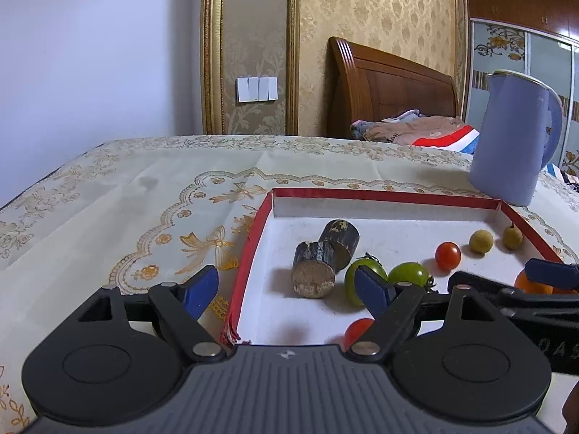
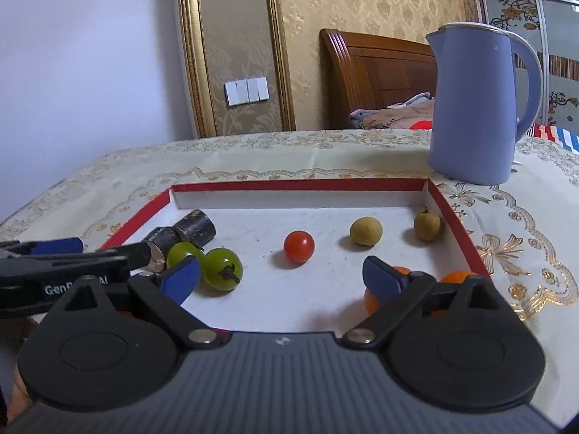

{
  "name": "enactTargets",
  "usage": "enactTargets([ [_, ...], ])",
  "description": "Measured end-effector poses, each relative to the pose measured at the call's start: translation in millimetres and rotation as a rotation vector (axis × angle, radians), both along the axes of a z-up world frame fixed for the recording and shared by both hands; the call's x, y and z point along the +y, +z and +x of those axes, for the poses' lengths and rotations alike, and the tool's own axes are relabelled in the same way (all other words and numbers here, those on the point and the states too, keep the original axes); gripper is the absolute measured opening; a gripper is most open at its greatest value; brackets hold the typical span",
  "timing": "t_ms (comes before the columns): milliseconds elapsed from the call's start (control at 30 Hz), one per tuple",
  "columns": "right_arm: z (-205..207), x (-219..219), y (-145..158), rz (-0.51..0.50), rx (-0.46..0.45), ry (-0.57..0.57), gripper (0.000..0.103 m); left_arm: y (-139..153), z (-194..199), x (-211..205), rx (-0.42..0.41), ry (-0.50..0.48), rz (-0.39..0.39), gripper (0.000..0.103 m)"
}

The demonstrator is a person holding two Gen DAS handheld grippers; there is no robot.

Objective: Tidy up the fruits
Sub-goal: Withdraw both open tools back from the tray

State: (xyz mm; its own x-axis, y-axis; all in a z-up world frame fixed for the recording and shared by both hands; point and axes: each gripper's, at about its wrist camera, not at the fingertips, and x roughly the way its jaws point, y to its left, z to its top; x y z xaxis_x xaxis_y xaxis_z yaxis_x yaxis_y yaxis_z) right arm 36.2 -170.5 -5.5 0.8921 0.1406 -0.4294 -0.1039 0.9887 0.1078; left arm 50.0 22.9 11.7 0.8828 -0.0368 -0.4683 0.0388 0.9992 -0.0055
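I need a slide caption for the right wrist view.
Open right gripper above red-rimmed tray holding tomatoes and small fruits.

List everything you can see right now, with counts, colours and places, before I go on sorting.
tray: one, red rim, white inside, on the table
sugarcane pieces: two, dark skin, tray's left side, touching
green tomatoes: two, side by side, next to the sugarcane
red tomatoes: two; one mid-tray, one near the front edge, behind the left fingers
longans: two, tan, toward the tray's far right
orange fruits: at least two, near right corner, partly hidden
kettle: one, lilac, beyond the tray's right corner
tablecloth: one, cream with gold pattern
bed headboard: one, brown wood, background
left hand-held gripper: open, empty
right hand-held gripper: open, empty
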Motion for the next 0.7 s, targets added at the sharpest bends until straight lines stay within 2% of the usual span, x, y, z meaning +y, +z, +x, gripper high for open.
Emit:
enactTargets([
  [67,-5,-2,1,0.003,-0.020,-0.021,0.103,-1,-1,0,0.004,-0.002,0.003,0.083],
  [233,-12,-6,3,0.011,-0.049,-0.035,0.103,0,-6,1,0.012,-0.006,-0.008,0.083],
  [567,-36,-21,-1,0.058,0.013,-0.037,0.103,-4,-25,5,0.051,-0.041,-0.028,0.083],
  [667,-45,-21,-3,0.026,0.028,-0.032,0.103,-4,-36,5,0.033,-0.032,-0.031,0.083],
  [700,-47,-20,-4,0.011,0.041,-0.029,0.103,-5,-39,6,0.041,-0.033,-0.035,0.088],
])
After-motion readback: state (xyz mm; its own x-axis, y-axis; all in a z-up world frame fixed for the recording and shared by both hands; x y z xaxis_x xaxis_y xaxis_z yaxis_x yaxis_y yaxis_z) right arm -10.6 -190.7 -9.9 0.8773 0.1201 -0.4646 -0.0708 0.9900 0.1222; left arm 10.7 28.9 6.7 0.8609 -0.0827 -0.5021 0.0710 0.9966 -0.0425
